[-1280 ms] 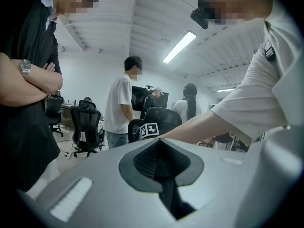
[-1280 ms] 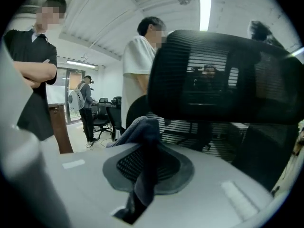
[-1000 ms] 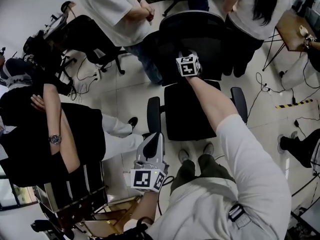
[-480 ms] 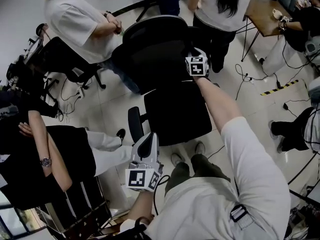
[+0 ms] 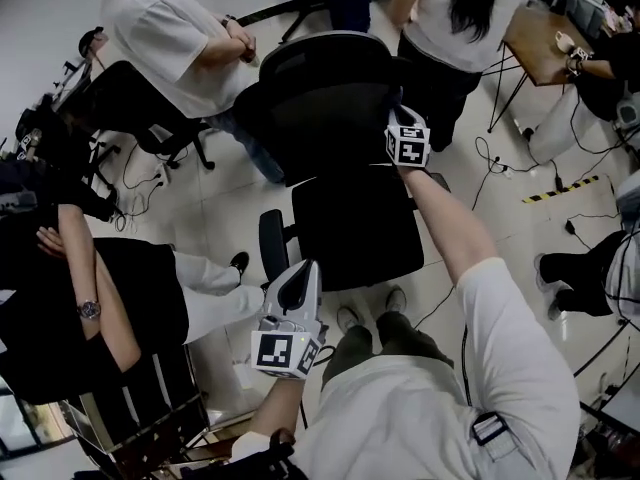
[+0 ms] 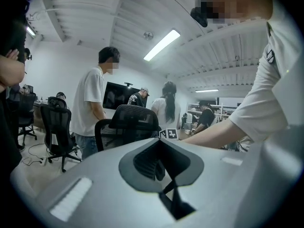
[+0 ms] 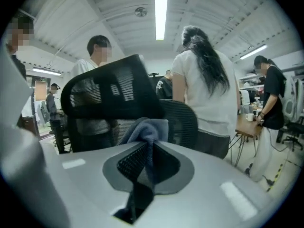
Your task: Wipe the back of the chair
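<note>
The black office chair stands in front of me, its mesh back (image 5: 325, 93) above the seat (image 5: 355, 223). My right gripper (image 5: 403, 128) is at the right edge of that back, at about mid height, shut on a grey-blue cloth (image 7: 145, 128). In the right gripper view the cloth bunches out past the gripper (image 7: 146, 148), with the mesh back (image 7: 107, 96) just behind it. My left gripper (image 5: 300, 276) hangs low by my left side, away from the chair, shut with nothing in it. The left gripper view shows that gripper (image 6: 159, 167) with the chair (image 6: 130, 122) beyond it.
People stand close behind the chair: one in a white shirt (image 5: 170, 28), one with long dark hair (image 5: 450, 13). A seated person in black (image 5: 90, 298) is at my left. A second black chair (image 5: 130, 108), a wooden table (image 5: 545, 38) and floor cables (image 5: 500, 158) surround it.
My right gripper has slid with the cloth from the middle of the chair's back to its right edge. The left gripper has stayed low at my side.
</note>
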The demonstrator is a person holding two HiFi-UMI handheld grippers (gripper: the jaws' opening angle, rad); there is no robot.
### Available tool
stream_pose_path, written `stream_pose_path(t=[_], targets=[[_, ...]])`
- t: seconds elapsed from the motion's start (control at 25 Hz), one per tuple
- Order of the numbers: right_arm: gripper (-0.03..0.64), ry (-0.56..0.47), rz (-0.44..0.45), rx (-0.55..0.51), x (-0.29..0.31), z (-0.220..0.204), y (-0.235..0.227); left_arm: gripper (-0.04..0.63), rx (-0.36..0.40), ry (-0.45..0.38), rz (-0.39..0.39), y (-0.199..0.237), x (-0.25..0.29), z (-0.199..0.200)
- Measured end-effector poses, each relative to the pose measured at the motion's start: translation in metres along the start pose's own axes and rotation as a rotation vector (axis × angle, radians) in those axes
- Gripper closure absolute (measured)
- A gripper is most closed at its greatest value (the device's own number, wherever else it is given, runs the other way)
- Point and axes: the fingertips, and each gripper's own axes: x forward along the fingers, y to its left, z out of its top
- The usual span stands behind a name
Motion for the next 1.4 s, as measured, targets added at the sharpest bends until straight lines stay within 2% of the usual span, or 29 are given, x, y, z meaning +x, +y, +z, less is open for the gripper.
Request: stream_pose_path(t=[0.2,0.32,0.44,0.72,0.84,1.0,1.2,1.4], targets=[[0.583,0.037,0.259,-0.069,0.015,-0.049,0.178,0.522,-0.005,-0.009,0.044,0.016,-0.009,0.006],[0.583,0.101,0.336,-0.114,0.055,-0.078,0.245,0.522,-0.008,0.000,0.104,0.027,0.003,0.002],[0.583,0.135,0.389,-0.146,0.098,-0.094,0.264,0.522,-0.001,0.035,0.159,0.029,0.024,-0.014],[0.583,0.174,0.365,-0.150,0.135,-0.109,0.265,0.515,-0.030,0.079,0.234,0.056,0.006,-0.048],[0.583,0.172,0.351,-0.158,0.141,-0.103,0.255,0.515,-0.037,0.082,0.224,0.069,0.011,-0.043],[0.583,0.157,0.296,-0.175,0.143,-0.092,0.209,0.515,-0.057,0.086,0.179,0.073,0.026,-0.035],[0.583,0.171,0.143,-0.178,0.126,-0.084,0.105,0.515,-0.076,0.067,0.093,0.063,0.037,-0.020],[0.583,0.185,-0.025,-0.105,0.102,-0.082,-0.007,0.515,-0.077,0.074,0.043,0.043,0.048,-0.026]])
